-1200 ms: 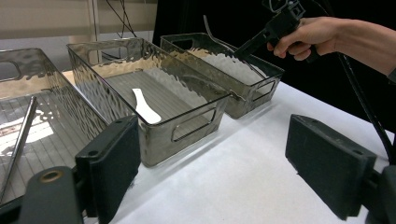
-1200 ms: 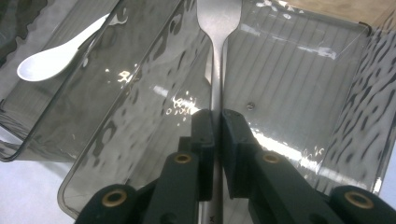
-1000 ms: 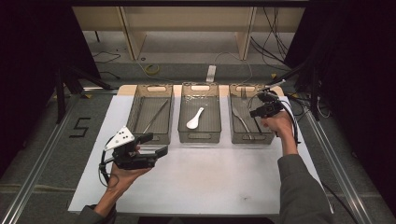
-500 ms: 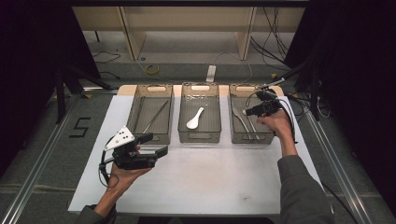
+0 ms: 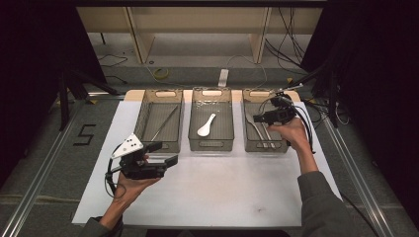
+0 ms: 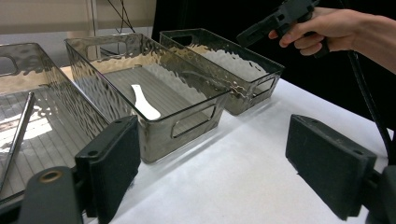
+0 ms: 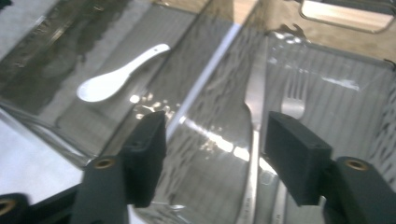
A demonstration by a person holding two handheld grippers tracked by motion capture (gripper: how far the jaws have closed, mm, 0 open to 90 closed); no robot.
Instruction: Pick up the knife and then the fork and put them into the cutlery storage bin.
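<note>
- White paper covers the table [image 5: 207, 197], and three smoked, ripple-walled plastic bins stand in a row at its far edge, with dark shelving and cables behind.
- Inside the right bin [image 5: 248, 143] lie a steel knife [image 7: 254, 100] and a fork [image 7: 292, 100], side by side on the ribbed floor; both are slim, flat and shiny.
- Above that bin hangs the right gripper [image 5: 259, 118], its jaws parted with nothing between them, and in its own view they frame the knife's blade.
- My reading is that the step in hand is a reach for the cutlery. To do it well, the jaws should come down straight between the bin's walls, straddle one handle across its narrow width, and close only once the pads are low enough; polished metal lying flat on ribs may slip or skate.
- Next door, the middle bin [image 5: 193, 140] holds a white ceramic spoon [image 5: 206, 125], smooth and rounded.
- Farther out, the left bin [image 5: 143, 138] holds thin metal chopsticks [image 5: 164, 123] lying aslant.
- Near the table's front, the left gripper [image 5: 165, 154] rests above the paper, jaws wide and empty, well apart from the bins.
</note>
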